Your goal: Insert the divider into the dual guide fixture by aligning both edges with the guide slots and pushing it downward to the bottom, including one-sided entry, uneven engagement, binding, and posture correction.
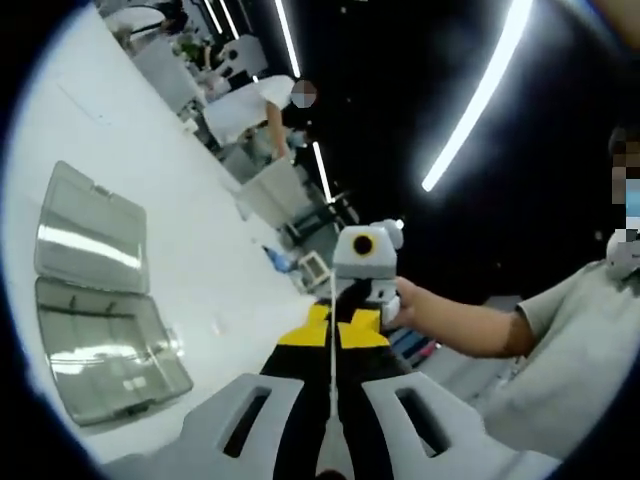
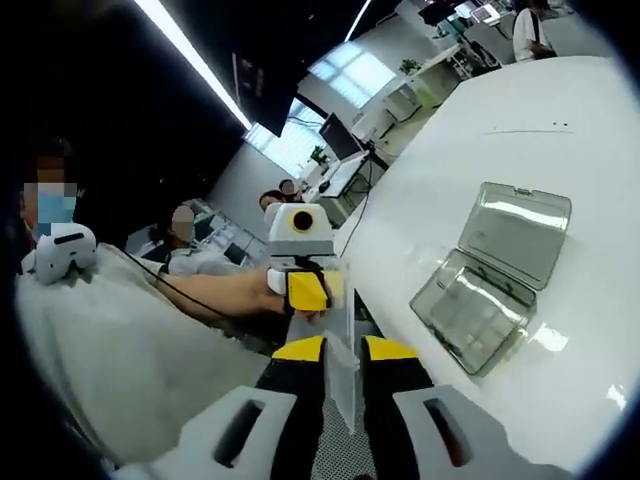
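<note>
Held up in the air above the white desk (image 2: 560,130), not on it: the divider (image 2: 343,375), a thin clear plastic plate. In the right gripper view, seen partly from its flat side, standing between the 2 yellow-tipped jaws of the right tongs (image 2: 344,350), long axis running away from the camera toward the left tongs (image 2: 310,290) opposite. In the left gripper view, seen edge-on as 1 thin pale line (image 1: 329,400), running straight up the middle between the jaws of the left tongs (image 1: 331,335) toward the right tongs (image 1: 363,300) on the far side.

Both tongs pressed together on the divider, 1 at each end, yellow tips facing each other. Far end of the plate pinched by the opposite tongs in each view. A hand (image 1: 410,305) wrapped around the right tongs in the left gripper view; another hand (image 2: 255,290) around the left tongs in the right gripper view.

Lying on the desk, well apart from the divider: a clear plastic case (image 2: 495,275) with its lid open flat, 2 halves side by side, also visible in the left gripper view (image 1: 100,300). Cannot tell the guide slots inside it. Behind, a person in a grey shirt (image 2: 110,350), and a dark ceiling with long light strips (image 1: 480,95).
</note>
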{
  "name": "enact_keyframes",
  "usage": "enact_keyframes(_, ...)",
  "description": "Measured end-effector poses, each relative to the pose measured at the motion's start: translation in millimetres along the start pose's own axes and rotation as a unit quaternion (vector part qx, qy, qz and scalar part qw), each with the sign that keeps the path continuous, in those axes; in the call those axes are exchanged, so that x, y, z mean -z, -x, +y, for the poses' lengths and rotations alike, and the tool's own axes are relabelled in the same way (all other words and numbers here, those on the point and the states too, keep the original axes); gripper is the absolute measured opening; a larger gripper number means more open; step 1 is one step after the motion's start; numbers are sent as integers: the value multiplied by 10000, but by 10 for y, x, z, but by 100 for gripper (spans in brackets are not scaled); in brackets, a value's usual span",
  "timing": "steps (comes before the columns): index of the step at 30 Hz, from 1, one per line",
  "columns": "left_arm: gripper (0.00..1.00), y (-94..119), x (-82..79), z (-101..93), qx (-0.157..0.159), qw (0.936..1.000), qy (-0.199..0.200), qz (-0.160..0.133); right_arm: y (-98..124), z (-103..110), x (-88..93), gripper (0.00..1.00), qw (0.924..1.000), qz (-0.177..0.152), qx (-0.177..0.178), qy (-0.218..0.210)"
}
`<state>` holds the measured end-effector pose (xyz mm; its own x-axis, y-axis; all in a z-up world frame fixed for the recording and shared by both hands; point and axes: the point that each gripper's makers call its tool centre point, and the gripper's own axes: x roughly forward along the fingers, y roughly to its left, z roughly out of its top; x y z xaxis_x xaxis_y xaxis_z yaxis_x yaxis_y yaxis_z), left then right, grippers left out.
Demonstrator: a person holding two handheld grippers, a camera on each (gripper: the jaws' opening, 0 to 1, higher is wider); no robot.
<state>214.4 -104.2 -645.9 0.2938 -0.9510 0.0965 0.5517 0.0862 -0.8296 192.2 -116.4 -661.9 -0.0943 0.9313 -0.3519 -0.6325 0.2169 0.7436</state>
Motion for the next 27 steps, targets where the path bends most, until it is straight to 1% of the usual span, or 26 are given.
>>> enact_keyframes(4,0,18,6,-5,29,10000,41,-20,-13,17,4,5,9999,6,-97,-74)
enact_keyframes(8,0,29,-3,0,40,10000,61,-50,-29,18,44,6,9998,94,-137,-121)
enact_keyframes(11,0,27,-7,-6,60,9999,67,-52,-37,41,35,5,9997,93,-199,-130)
enact_keyframes(15,0,28,-24,-22,82,9999,60,-83,-49,70,46,4,9993,175,-277,-195)
enact_keyframes(18,0,43,-41,-20,86,9999,56,-112,-67,85,27,3,9993,125,-312,-189)
enact_keyframes(22,0,61,-72,-28,116,9998,54,-181,-54,92,-15,2,9986,-25,-412,-329)
enact_keyframes(24,0,69,-74,-35,131,9997,88,-205,-67,128,-27,2,9977,-76,-468,-476)
enact_keyframes(27,0,77,-71,-35,141,9996,120,-230,-75,134,-27,1,9982,-80,-455,-389)
